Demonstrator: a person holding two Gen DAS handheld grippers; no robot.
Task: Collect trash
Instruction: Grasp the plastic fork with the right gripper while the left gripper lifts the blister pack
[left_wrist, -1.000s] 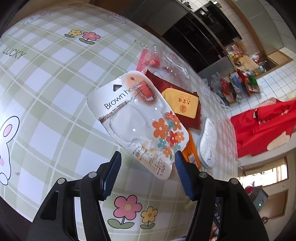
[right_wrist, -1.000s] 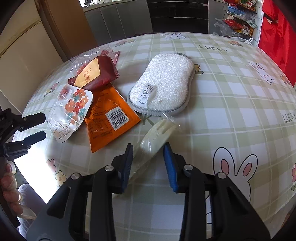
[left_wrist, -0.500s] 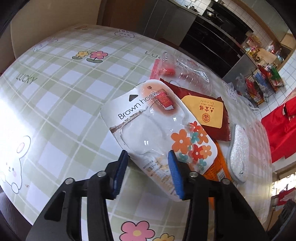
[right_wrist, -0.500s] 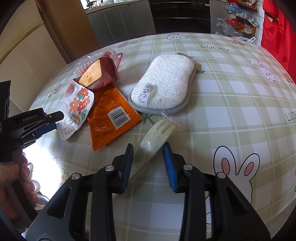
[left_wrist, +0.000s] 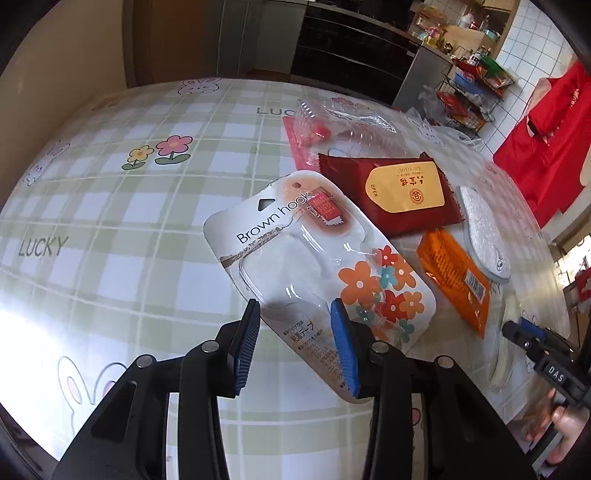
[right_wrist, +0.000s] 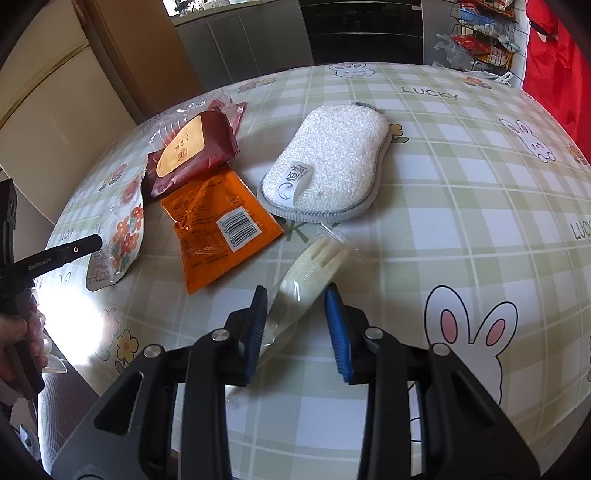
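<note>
A white "Brown hook" blister pack (left_wrist: 317, 273) with orange flowers lies on the checked tablecloth; its near end sits between the fingers of my left gripper (left_wrist: 295, 347), which is partly closed around it, touching or nearly so. It also shows in the right wrist view (right_wrist: 123, 236). My right gripper (right_wrist: 297, 328) is open, straddling a plastic-wrapped cream fork (right_wrist: 306, 273). A dark red wet-wipe pack (left_wrist: 395, 192), an orange sachet (left_wrist: 456, 277) and a clear plastic wrapper (left_wrist: 332, 122) lie beyond.
A white scrubbing sponge (right_wrist: 328, 173) lies behind the fork. The table's edge (right_wrist: 74, 354) runs close on the left in the right wrist view. A wire rack (left_wrist: 469, 92) and red cloth (left_wrist: 543, 147) stand past the table.
My left gripper moved forward over the blister pack and its jaws narrowed around the pack's near end. My right gripper stayed open over the fork.
</note>
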